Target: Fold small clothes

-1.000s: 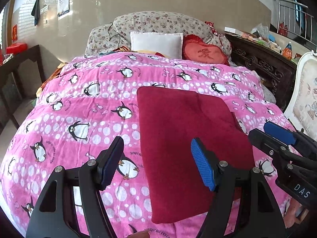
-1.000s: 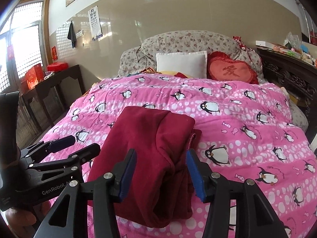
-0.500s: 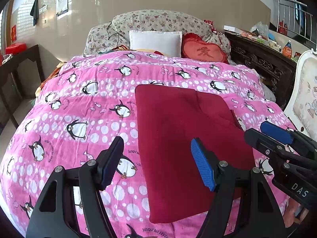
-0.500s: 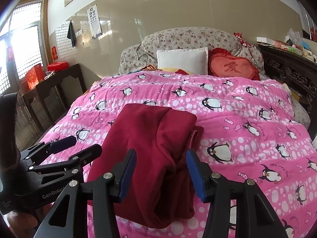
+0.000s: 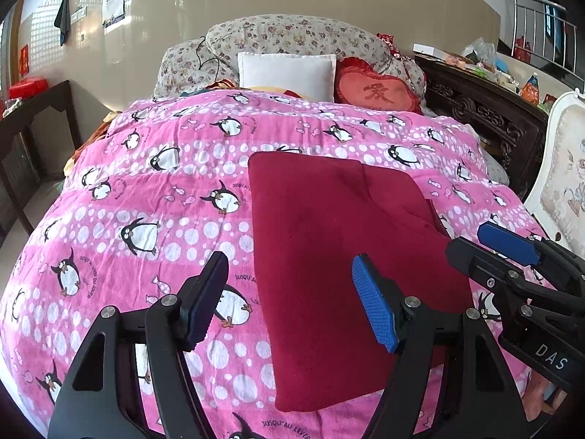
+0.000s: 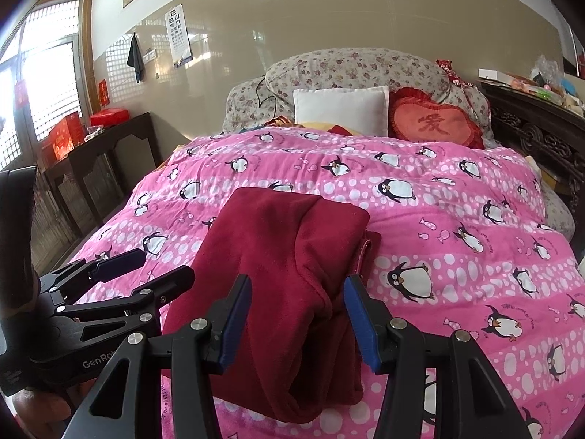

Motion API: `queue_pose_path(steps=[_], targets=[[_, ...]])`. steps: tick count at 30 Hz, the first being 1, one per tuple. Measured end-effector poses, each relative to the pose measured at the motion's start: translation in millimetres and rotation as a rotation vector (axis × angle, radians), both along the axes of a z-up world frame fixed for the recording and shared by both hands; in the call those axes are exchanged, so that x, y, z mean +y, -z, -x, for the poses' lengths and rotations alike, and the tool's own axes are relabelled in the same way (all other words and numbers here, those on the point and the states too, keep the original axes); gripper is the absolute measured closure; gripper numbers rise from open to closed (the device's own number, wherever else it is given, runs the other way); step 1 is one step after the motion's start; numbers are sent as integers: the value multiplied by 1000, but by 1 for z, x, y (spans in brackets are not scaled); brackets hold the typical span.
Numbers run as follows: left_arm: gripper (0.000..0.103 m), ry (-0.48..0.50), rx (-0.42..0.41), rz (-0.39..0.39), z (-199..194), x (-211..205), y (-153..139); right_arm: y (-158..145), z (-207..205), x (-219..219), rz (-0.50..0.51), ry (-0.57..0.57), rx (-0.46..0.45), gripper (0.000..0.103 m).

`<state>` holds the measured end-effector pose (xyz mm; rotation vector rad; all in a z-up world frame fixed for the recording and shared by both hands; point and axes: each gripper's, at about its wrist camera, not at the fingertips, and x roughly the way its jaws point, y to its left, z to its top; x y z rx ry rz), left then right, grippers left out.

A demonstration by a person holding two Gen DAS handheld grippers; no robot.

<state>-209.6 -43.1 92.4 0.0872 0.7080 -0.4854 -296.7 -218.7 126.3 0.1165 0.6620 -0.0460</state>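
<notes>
- Currently I see a bed covered by a pink penguin-print quilt point(image 5: 153, 190); at its head lie a floral pillow point(image 5: 292, 36), a white cushion point(image 5: 287, 73) and a red heart cushion point(image 5: 376, 91).
- Dark wooden counter point(image 6: 106, 146) stands left of the bed, carrying red boxes point(image 6: 65, 139). Carved dark furniture point(image 5: 486, 117) runs along the right side, cluttered on top; a white upholstered chair point(image 5: 563, 168) is nearest me there.
- Nothing lies between either claw and the cloth.
- Dark red garment point(image 5: 329, 256) lies folded flat on the quilt, near the foot of the bed; a thicker rolled fold shows along its right edge in the right wrist view point(image 6: 292, 274).
- Left claw point(image 5: 289, 303) hangs above the garment's left edge, jaws apart, empty; one finger over quilt, the other over red cloth.
- Right claw point(image 6: 298, 322) hangs above the garment's right-hand fold, jaws parted, gripping nothing I can see.
- Both claws sit side by side, close, not touching.
</notes>
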Motion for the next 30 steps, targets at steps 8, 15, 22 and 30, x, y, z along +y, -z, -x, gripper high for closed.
queue_pose_path(steps=[8, 15, 22, 30], targets=[[32, -6, -2, 0, -2, 2, 0, 0, -1, 1, 4, -2, -2, 52], [32, -5, -3, -2, -1, 2, -1, 0, -1, 1, 5, -5, -1, 52], [32, -3, -9, 0, -2, 2, -3, 1, -3, 0, -1, -12, 2, 52], [32, -15, -32, 16, -5, 7, -6, -1, 2, -6, -11, -7, -11, 52]])
